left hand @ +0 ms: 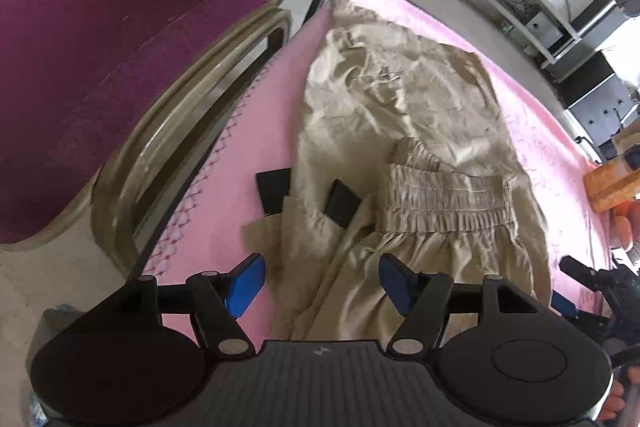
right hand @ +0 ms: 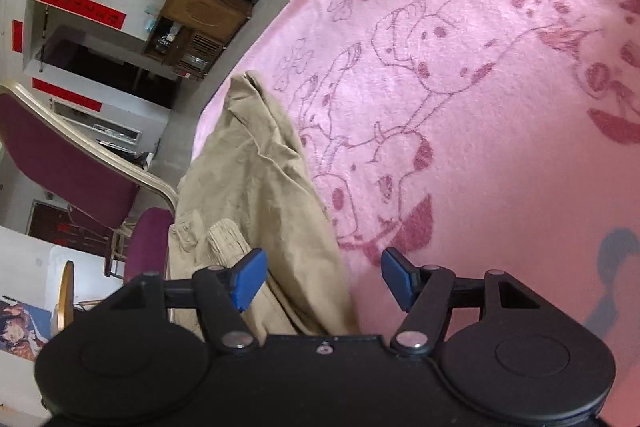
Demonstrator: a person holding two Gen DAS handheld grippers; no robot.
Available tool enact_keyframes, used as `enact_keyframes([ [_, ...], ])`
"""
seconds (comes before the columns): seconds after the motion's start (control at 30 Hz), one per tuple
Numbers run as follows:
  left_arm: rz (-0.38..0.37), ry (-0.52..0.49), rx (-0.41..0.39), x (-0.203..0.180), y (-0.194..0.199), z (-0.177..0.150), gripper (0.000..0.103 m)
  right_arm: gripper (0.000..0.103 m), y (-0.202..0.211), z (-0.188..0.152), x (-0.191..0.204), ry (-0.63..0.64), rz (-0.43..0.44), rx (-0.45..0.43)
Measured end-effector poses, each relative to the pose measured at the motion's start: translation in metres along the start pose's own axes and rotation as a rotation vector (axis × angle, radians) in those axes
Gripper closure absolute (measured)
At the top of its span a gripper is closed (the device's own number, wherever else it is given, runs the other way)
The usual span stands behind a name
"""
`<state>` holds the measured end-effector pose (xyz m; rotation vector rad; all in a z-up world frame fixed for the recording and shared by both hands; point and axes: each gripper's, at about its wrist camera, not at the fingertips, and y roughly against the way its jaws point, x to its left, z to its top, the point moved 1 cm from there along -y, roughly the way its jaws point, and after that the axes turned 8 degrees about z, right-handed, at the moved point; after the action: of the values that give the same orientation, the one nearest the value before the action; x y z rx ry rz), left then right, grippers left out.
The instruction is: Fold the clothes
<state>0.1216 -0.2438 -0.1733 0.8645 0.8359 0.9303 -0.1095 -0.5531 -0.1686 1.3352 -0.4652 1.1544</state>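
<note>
A beige garment with a gathered elastic waistband lies crumpled and partly folded over itself on a pink blanket. Two flat black pieces stick out at its near left fold. My left gripper hovers open over the near part of the cloth, and its blue pads press on nothing. In the right wrist view the same garment lies along the blanket's left edge. My right gripper is open above the garment's right border, gripping nothing.
A purple chair with a pale metal frame stands close by the blanket's left edge. An orange object sits at the far right. The blanket, printed with cartoon dogs, spreads wide to the right. Shelves and cabinets line the room behind.
</note>
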Motion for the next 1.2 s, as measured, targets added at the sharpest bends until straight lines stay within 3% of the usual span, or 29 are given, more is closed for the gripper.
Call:
enact_keyframes([
  [0.1, 0.010, -0.027, 0.003, -0.011, -0.009, 0.003, 0.038, 0.044, -0.008, 0.004, 0.004, 0.062, 0.008, 0.005],
  [0.23, 0.044, -0.068, -0.020, -0.023, -0.016, 0.005, 0.038, 0.061, -0.020, 0.005, 0.006, 0.124, 0.038, 0.016],
  [0.43, 0.093, -0.116, -0.056, -0.033, -0.021, 0.002, 0.037, 0.061, -0.035, 0.001, 0.013, 0.216, 0.068, 0.018],
  [0.47, 0.108, -0.130, -0.067, -0.036, -0.021, 0.001, 0.042, 0.062, -0.036, -0.001, 0.016, 0.235, 0.053, 0.016],
  [0.53, 0.150, -0.182, -0.108, -0.045, -0.018, -0.005, 0.053, 0.086, -0.039, -0.008, 0.029, 0.321, -0.047, 0.010],
  [0.57, 0.171, -0.214, -0.133, -0.051, -0.015, -0.008, 0.064, 0.087, -0.041, -0.013, 0.036, 0.370, -0.097, 0.005],
  [0.67, 0.234, -0.321, -0.216, -0.072, -0.005, -0.019, 0.082, 0.092, -0.040, -0.027, 0.053, 0.422, -0.177, -0.039],
  [0.77, 0.251, -0.385, -0.269, -0.086, 0.004, -0.025, 0.088, 0.093, -0.027, -0.038, 0.073, 0.463, -0.202, -0.082],
  [0.83, 0.221, -0.398, -0.284, -0.091, 0.012, -0.025, 0.091, 0.094, -0.013, -0.043, 0.084, 0.478, -0.211, -0.096],
  [0.93, 0.128, -0.389, -0.264, -0.095, 0.020, -0.022, 0.091, 0.094, 0.012, -0.049, 0.092, 0.455, -0.250, -0.109],
  [1.07, 0.016, -0.394, -0.178, -0.101, 0.015, -0.024, 0.089, 0.094, 0.056, -0.056, 0.085, 0.362, -0.308, -0.144],
  [1.1, 0.015, -0.402, -0.156, -0.103, 0.010, -0.025, 0.086, 0.094, 0.066, -0.058, 0.079, 0.334, -0.317, -0.150],
  [1.2, 0.074, -0.421, -0.129, -0.103, 0.003, -0.028, 0.064, 0.085, 0.077, -0.059, 0.052, 0.257, -0.350, -0.106],
])
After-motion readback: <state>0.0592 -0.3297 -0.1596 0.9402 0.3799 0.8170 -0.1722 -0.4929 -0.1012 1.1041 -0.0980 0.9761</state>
